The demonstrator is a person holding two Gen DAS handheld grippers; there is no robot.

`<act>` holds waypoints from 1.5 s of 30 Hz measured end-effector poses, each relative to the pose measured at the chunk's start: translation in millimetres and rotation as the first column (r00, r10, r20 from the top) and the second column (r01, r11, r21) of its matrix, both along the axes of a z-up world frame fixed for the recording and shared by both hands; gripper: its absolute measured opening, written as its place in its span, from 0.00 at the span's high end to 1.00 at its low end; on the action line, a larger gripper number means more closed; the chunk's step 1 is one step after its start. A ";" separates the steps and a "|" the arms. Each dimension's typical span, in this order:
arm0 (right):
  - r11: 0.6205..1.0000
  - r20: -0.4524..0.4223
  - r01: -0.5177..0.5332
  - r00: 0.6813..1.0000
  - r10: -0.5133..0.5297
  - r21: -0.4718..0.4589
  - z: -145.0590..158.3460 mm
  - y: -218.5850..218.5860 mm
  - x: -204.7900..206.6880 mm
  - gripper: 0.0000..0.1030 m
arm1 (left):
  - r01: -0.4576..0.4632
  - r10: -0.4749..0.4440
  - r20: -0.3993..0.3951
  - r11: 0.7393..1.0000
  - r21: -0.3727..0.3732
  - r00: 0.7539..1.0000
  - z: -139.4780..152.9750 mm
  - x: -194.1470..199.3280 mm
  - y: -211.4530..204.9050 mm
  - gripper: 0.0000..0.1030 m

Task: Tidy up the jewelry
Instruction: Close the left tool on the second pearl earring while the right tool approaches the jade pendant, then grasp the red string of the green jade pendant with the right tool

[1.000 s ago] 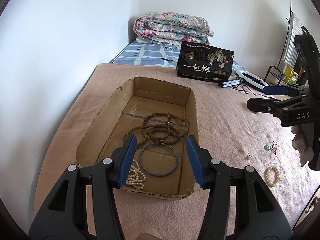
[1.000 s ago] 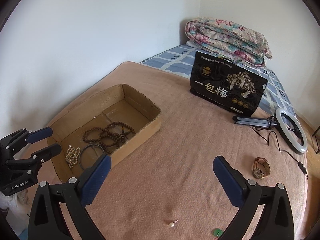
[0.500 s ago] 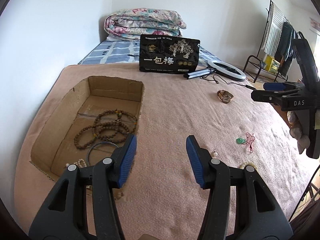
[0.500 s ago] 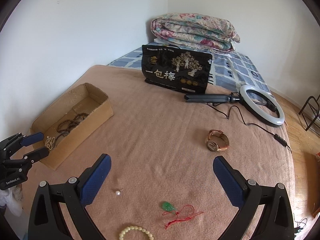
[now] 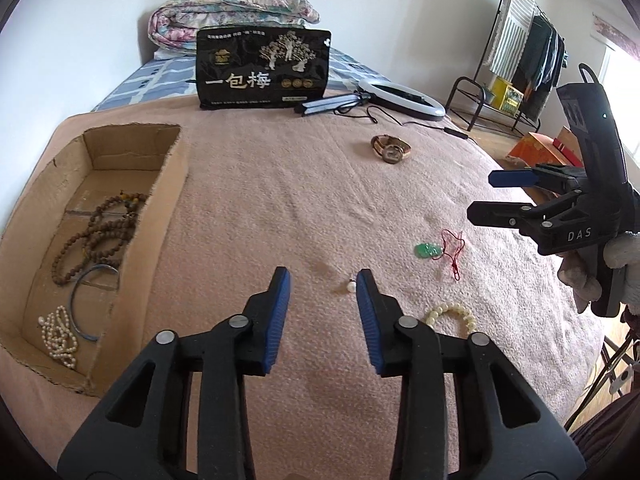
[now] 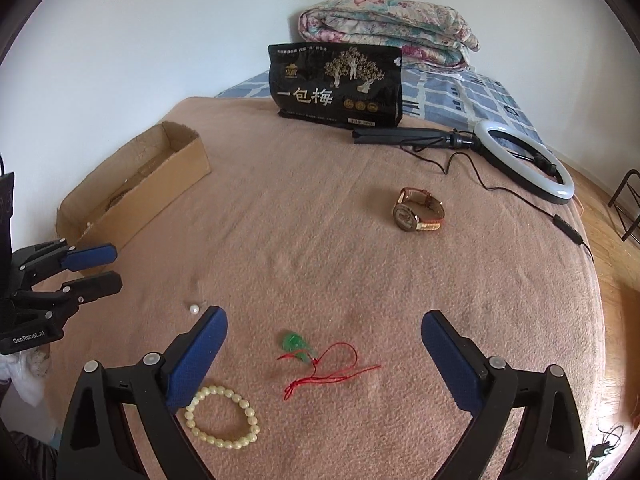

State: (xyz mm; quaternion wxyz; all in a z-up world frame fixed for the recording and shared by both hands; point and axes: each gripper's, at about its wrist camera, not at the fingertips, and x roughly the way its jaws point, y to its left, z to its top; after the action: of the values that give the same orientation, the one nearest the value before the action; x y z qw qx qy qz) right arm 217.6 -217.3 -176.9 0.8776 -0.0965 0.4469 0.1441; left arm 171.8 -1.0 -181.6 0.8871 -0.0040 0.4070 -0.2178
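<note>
On the pink blanket lie a small pearl (image 5: 351, 287) (image 6: 194, 309), a green pendant on a red cord (image 5: 429, 249) (image 6: 295, 343), a cream bead bracelet (image 5: 451, 313) (image 6: 222, 416) and a brown wristwatch (image 5: 390, 149) (image 6: 417, 209). The cardboard box (image 5: 168, 200) (image 6: 160, 184) holds brown prayer beads (image 5: 96, 236), a blue bangle (image 5: 82, 304) and a pearl strand (image 5: 58, 336). My left gripper (image 5: 322, 276) (image 6: 102, 266) is open and empty, with the pearl just inside its right finger. My right gripper (image 6: 324, 320) (image 5: 486, 196) is wide open and empty above the pendant.
A black snack bag (image 5: 264, 70) (image 6: 338, 82) stands at the back of the bed before a folded floral quilt (image 5: 232, 12) (image 6: 388, 28). A ring light with cable (image 5: 400, 96) (image 6: 524, 160) lies at the back right. A clothes rack (image 5: 516, 60) stands beyond the bed.
My left gripper has swung right, from over the box to the pearl on the blanket. My right gripper has turned right and come lower over the pendant and bracelet. Both stayed open.
</note>
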 end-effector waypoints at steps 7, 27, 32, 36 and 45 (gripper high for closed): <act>0.995 -0.078 -0.093 0.993 0.091 -0.023 -29.0 2.6 -6.7 0.26 | 0.063 -0.062 -0.052 0.998 0.010 0.997 -23.6 6.5 -29.3 0.80; 0.979 -0.165 -0.201 0.968 0.191 -0.044 -60.0 13.3 6.0 0.50 | 0.086 -0.080 -0.082 0.994 0.073 0.993 -53.4 21.0 -50.9 0.85; 0.976 -0.169 -0.212 0.965 0.200 -0.055 -61.2 16.1 7.0 0.51 | 0.067 -0.060 -0.083 0.995 0.079 0.995 -54.6 24.4 -50.9 0.85; 0.974 -0.173 -0.216 0.964 0.203 -0.061 -62.2 17.3 7.2 0.52 | 0.065 -0.058 -0.086 0.995 0.080 0.995 -56.4 28.3 -51.2 0.85; 0.971 -0.183 -0.225 0.961 0.208 -0.077 -66.9 19.1 9.8 0.57 | 0.062 -0.055 -0.092 0.995 0.081 0.994 -59.6 32.2 -50.1 0.93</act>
State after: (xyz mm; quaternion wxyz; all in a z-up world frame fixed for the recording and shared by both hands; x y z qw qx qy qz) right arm 227.4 -198.2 -243.8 0.8084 -0.1745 0.5152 0.2251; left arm 203.9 -51.1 -241.2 0.8605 0.0355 0.4552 -0.2260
